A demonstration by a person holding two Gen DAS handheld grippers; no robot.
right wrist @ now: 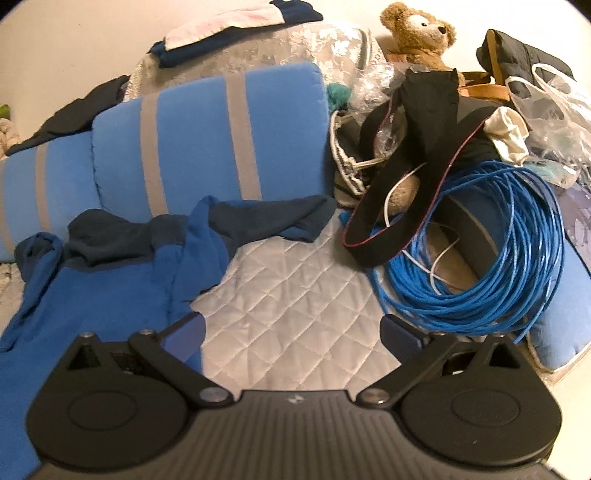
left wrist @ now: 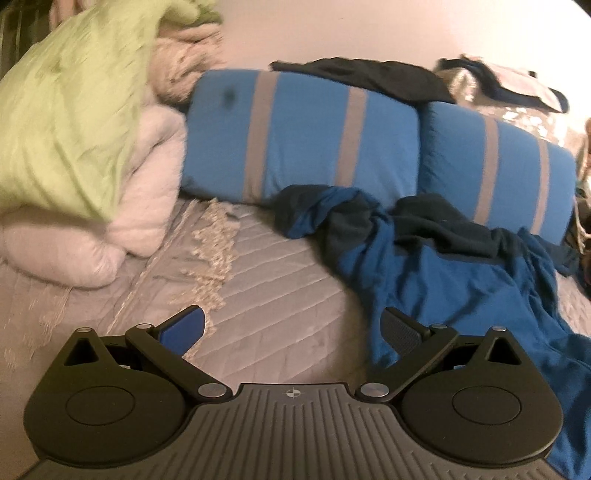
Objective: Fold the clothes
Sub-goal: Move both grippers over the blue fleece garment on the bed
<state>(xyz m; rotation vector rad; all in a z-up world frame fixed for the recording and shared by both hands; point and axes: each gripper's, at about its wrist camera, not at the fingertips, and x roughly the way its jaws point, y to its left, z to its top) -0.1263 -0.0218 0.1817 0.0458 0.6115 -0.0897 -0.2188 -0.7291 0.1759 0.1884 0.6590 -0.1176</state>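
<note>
A crumpled blue garment with dark navy parts [left wrist: 454, 273] lies on the quilted bedspread [left wrist: 266, 280], stretching from the striped pillows toward the lower right. My left gripper [left wrist: 293, 328] hovers open over the bedspread, its right finger at the garment's left edge. In the right wrist view the same garment [right wrist: 110, 266] fills the left side, its sleeves flung toward the pillows. My right gripper [right wrist: 291, 332] is open above bare quilt [right wrist: 295, 295], its left finger over the garment's edge. Nothing sits between either pair of fingers.
Two blue pillows with grey stripes [left wrist: 303, 136] line the back. A green pillow [left wrist: 70, 110] and pale blanket [left wrist: 122, 206] pile at left. A coil of blue cable [right wrist: 480, 251], a black strap [right wrist: 406, 177], a teddy bear [right wrist: 417, 33] and plastic bags [right wrist: 550, 110] crowd the right.
</note>
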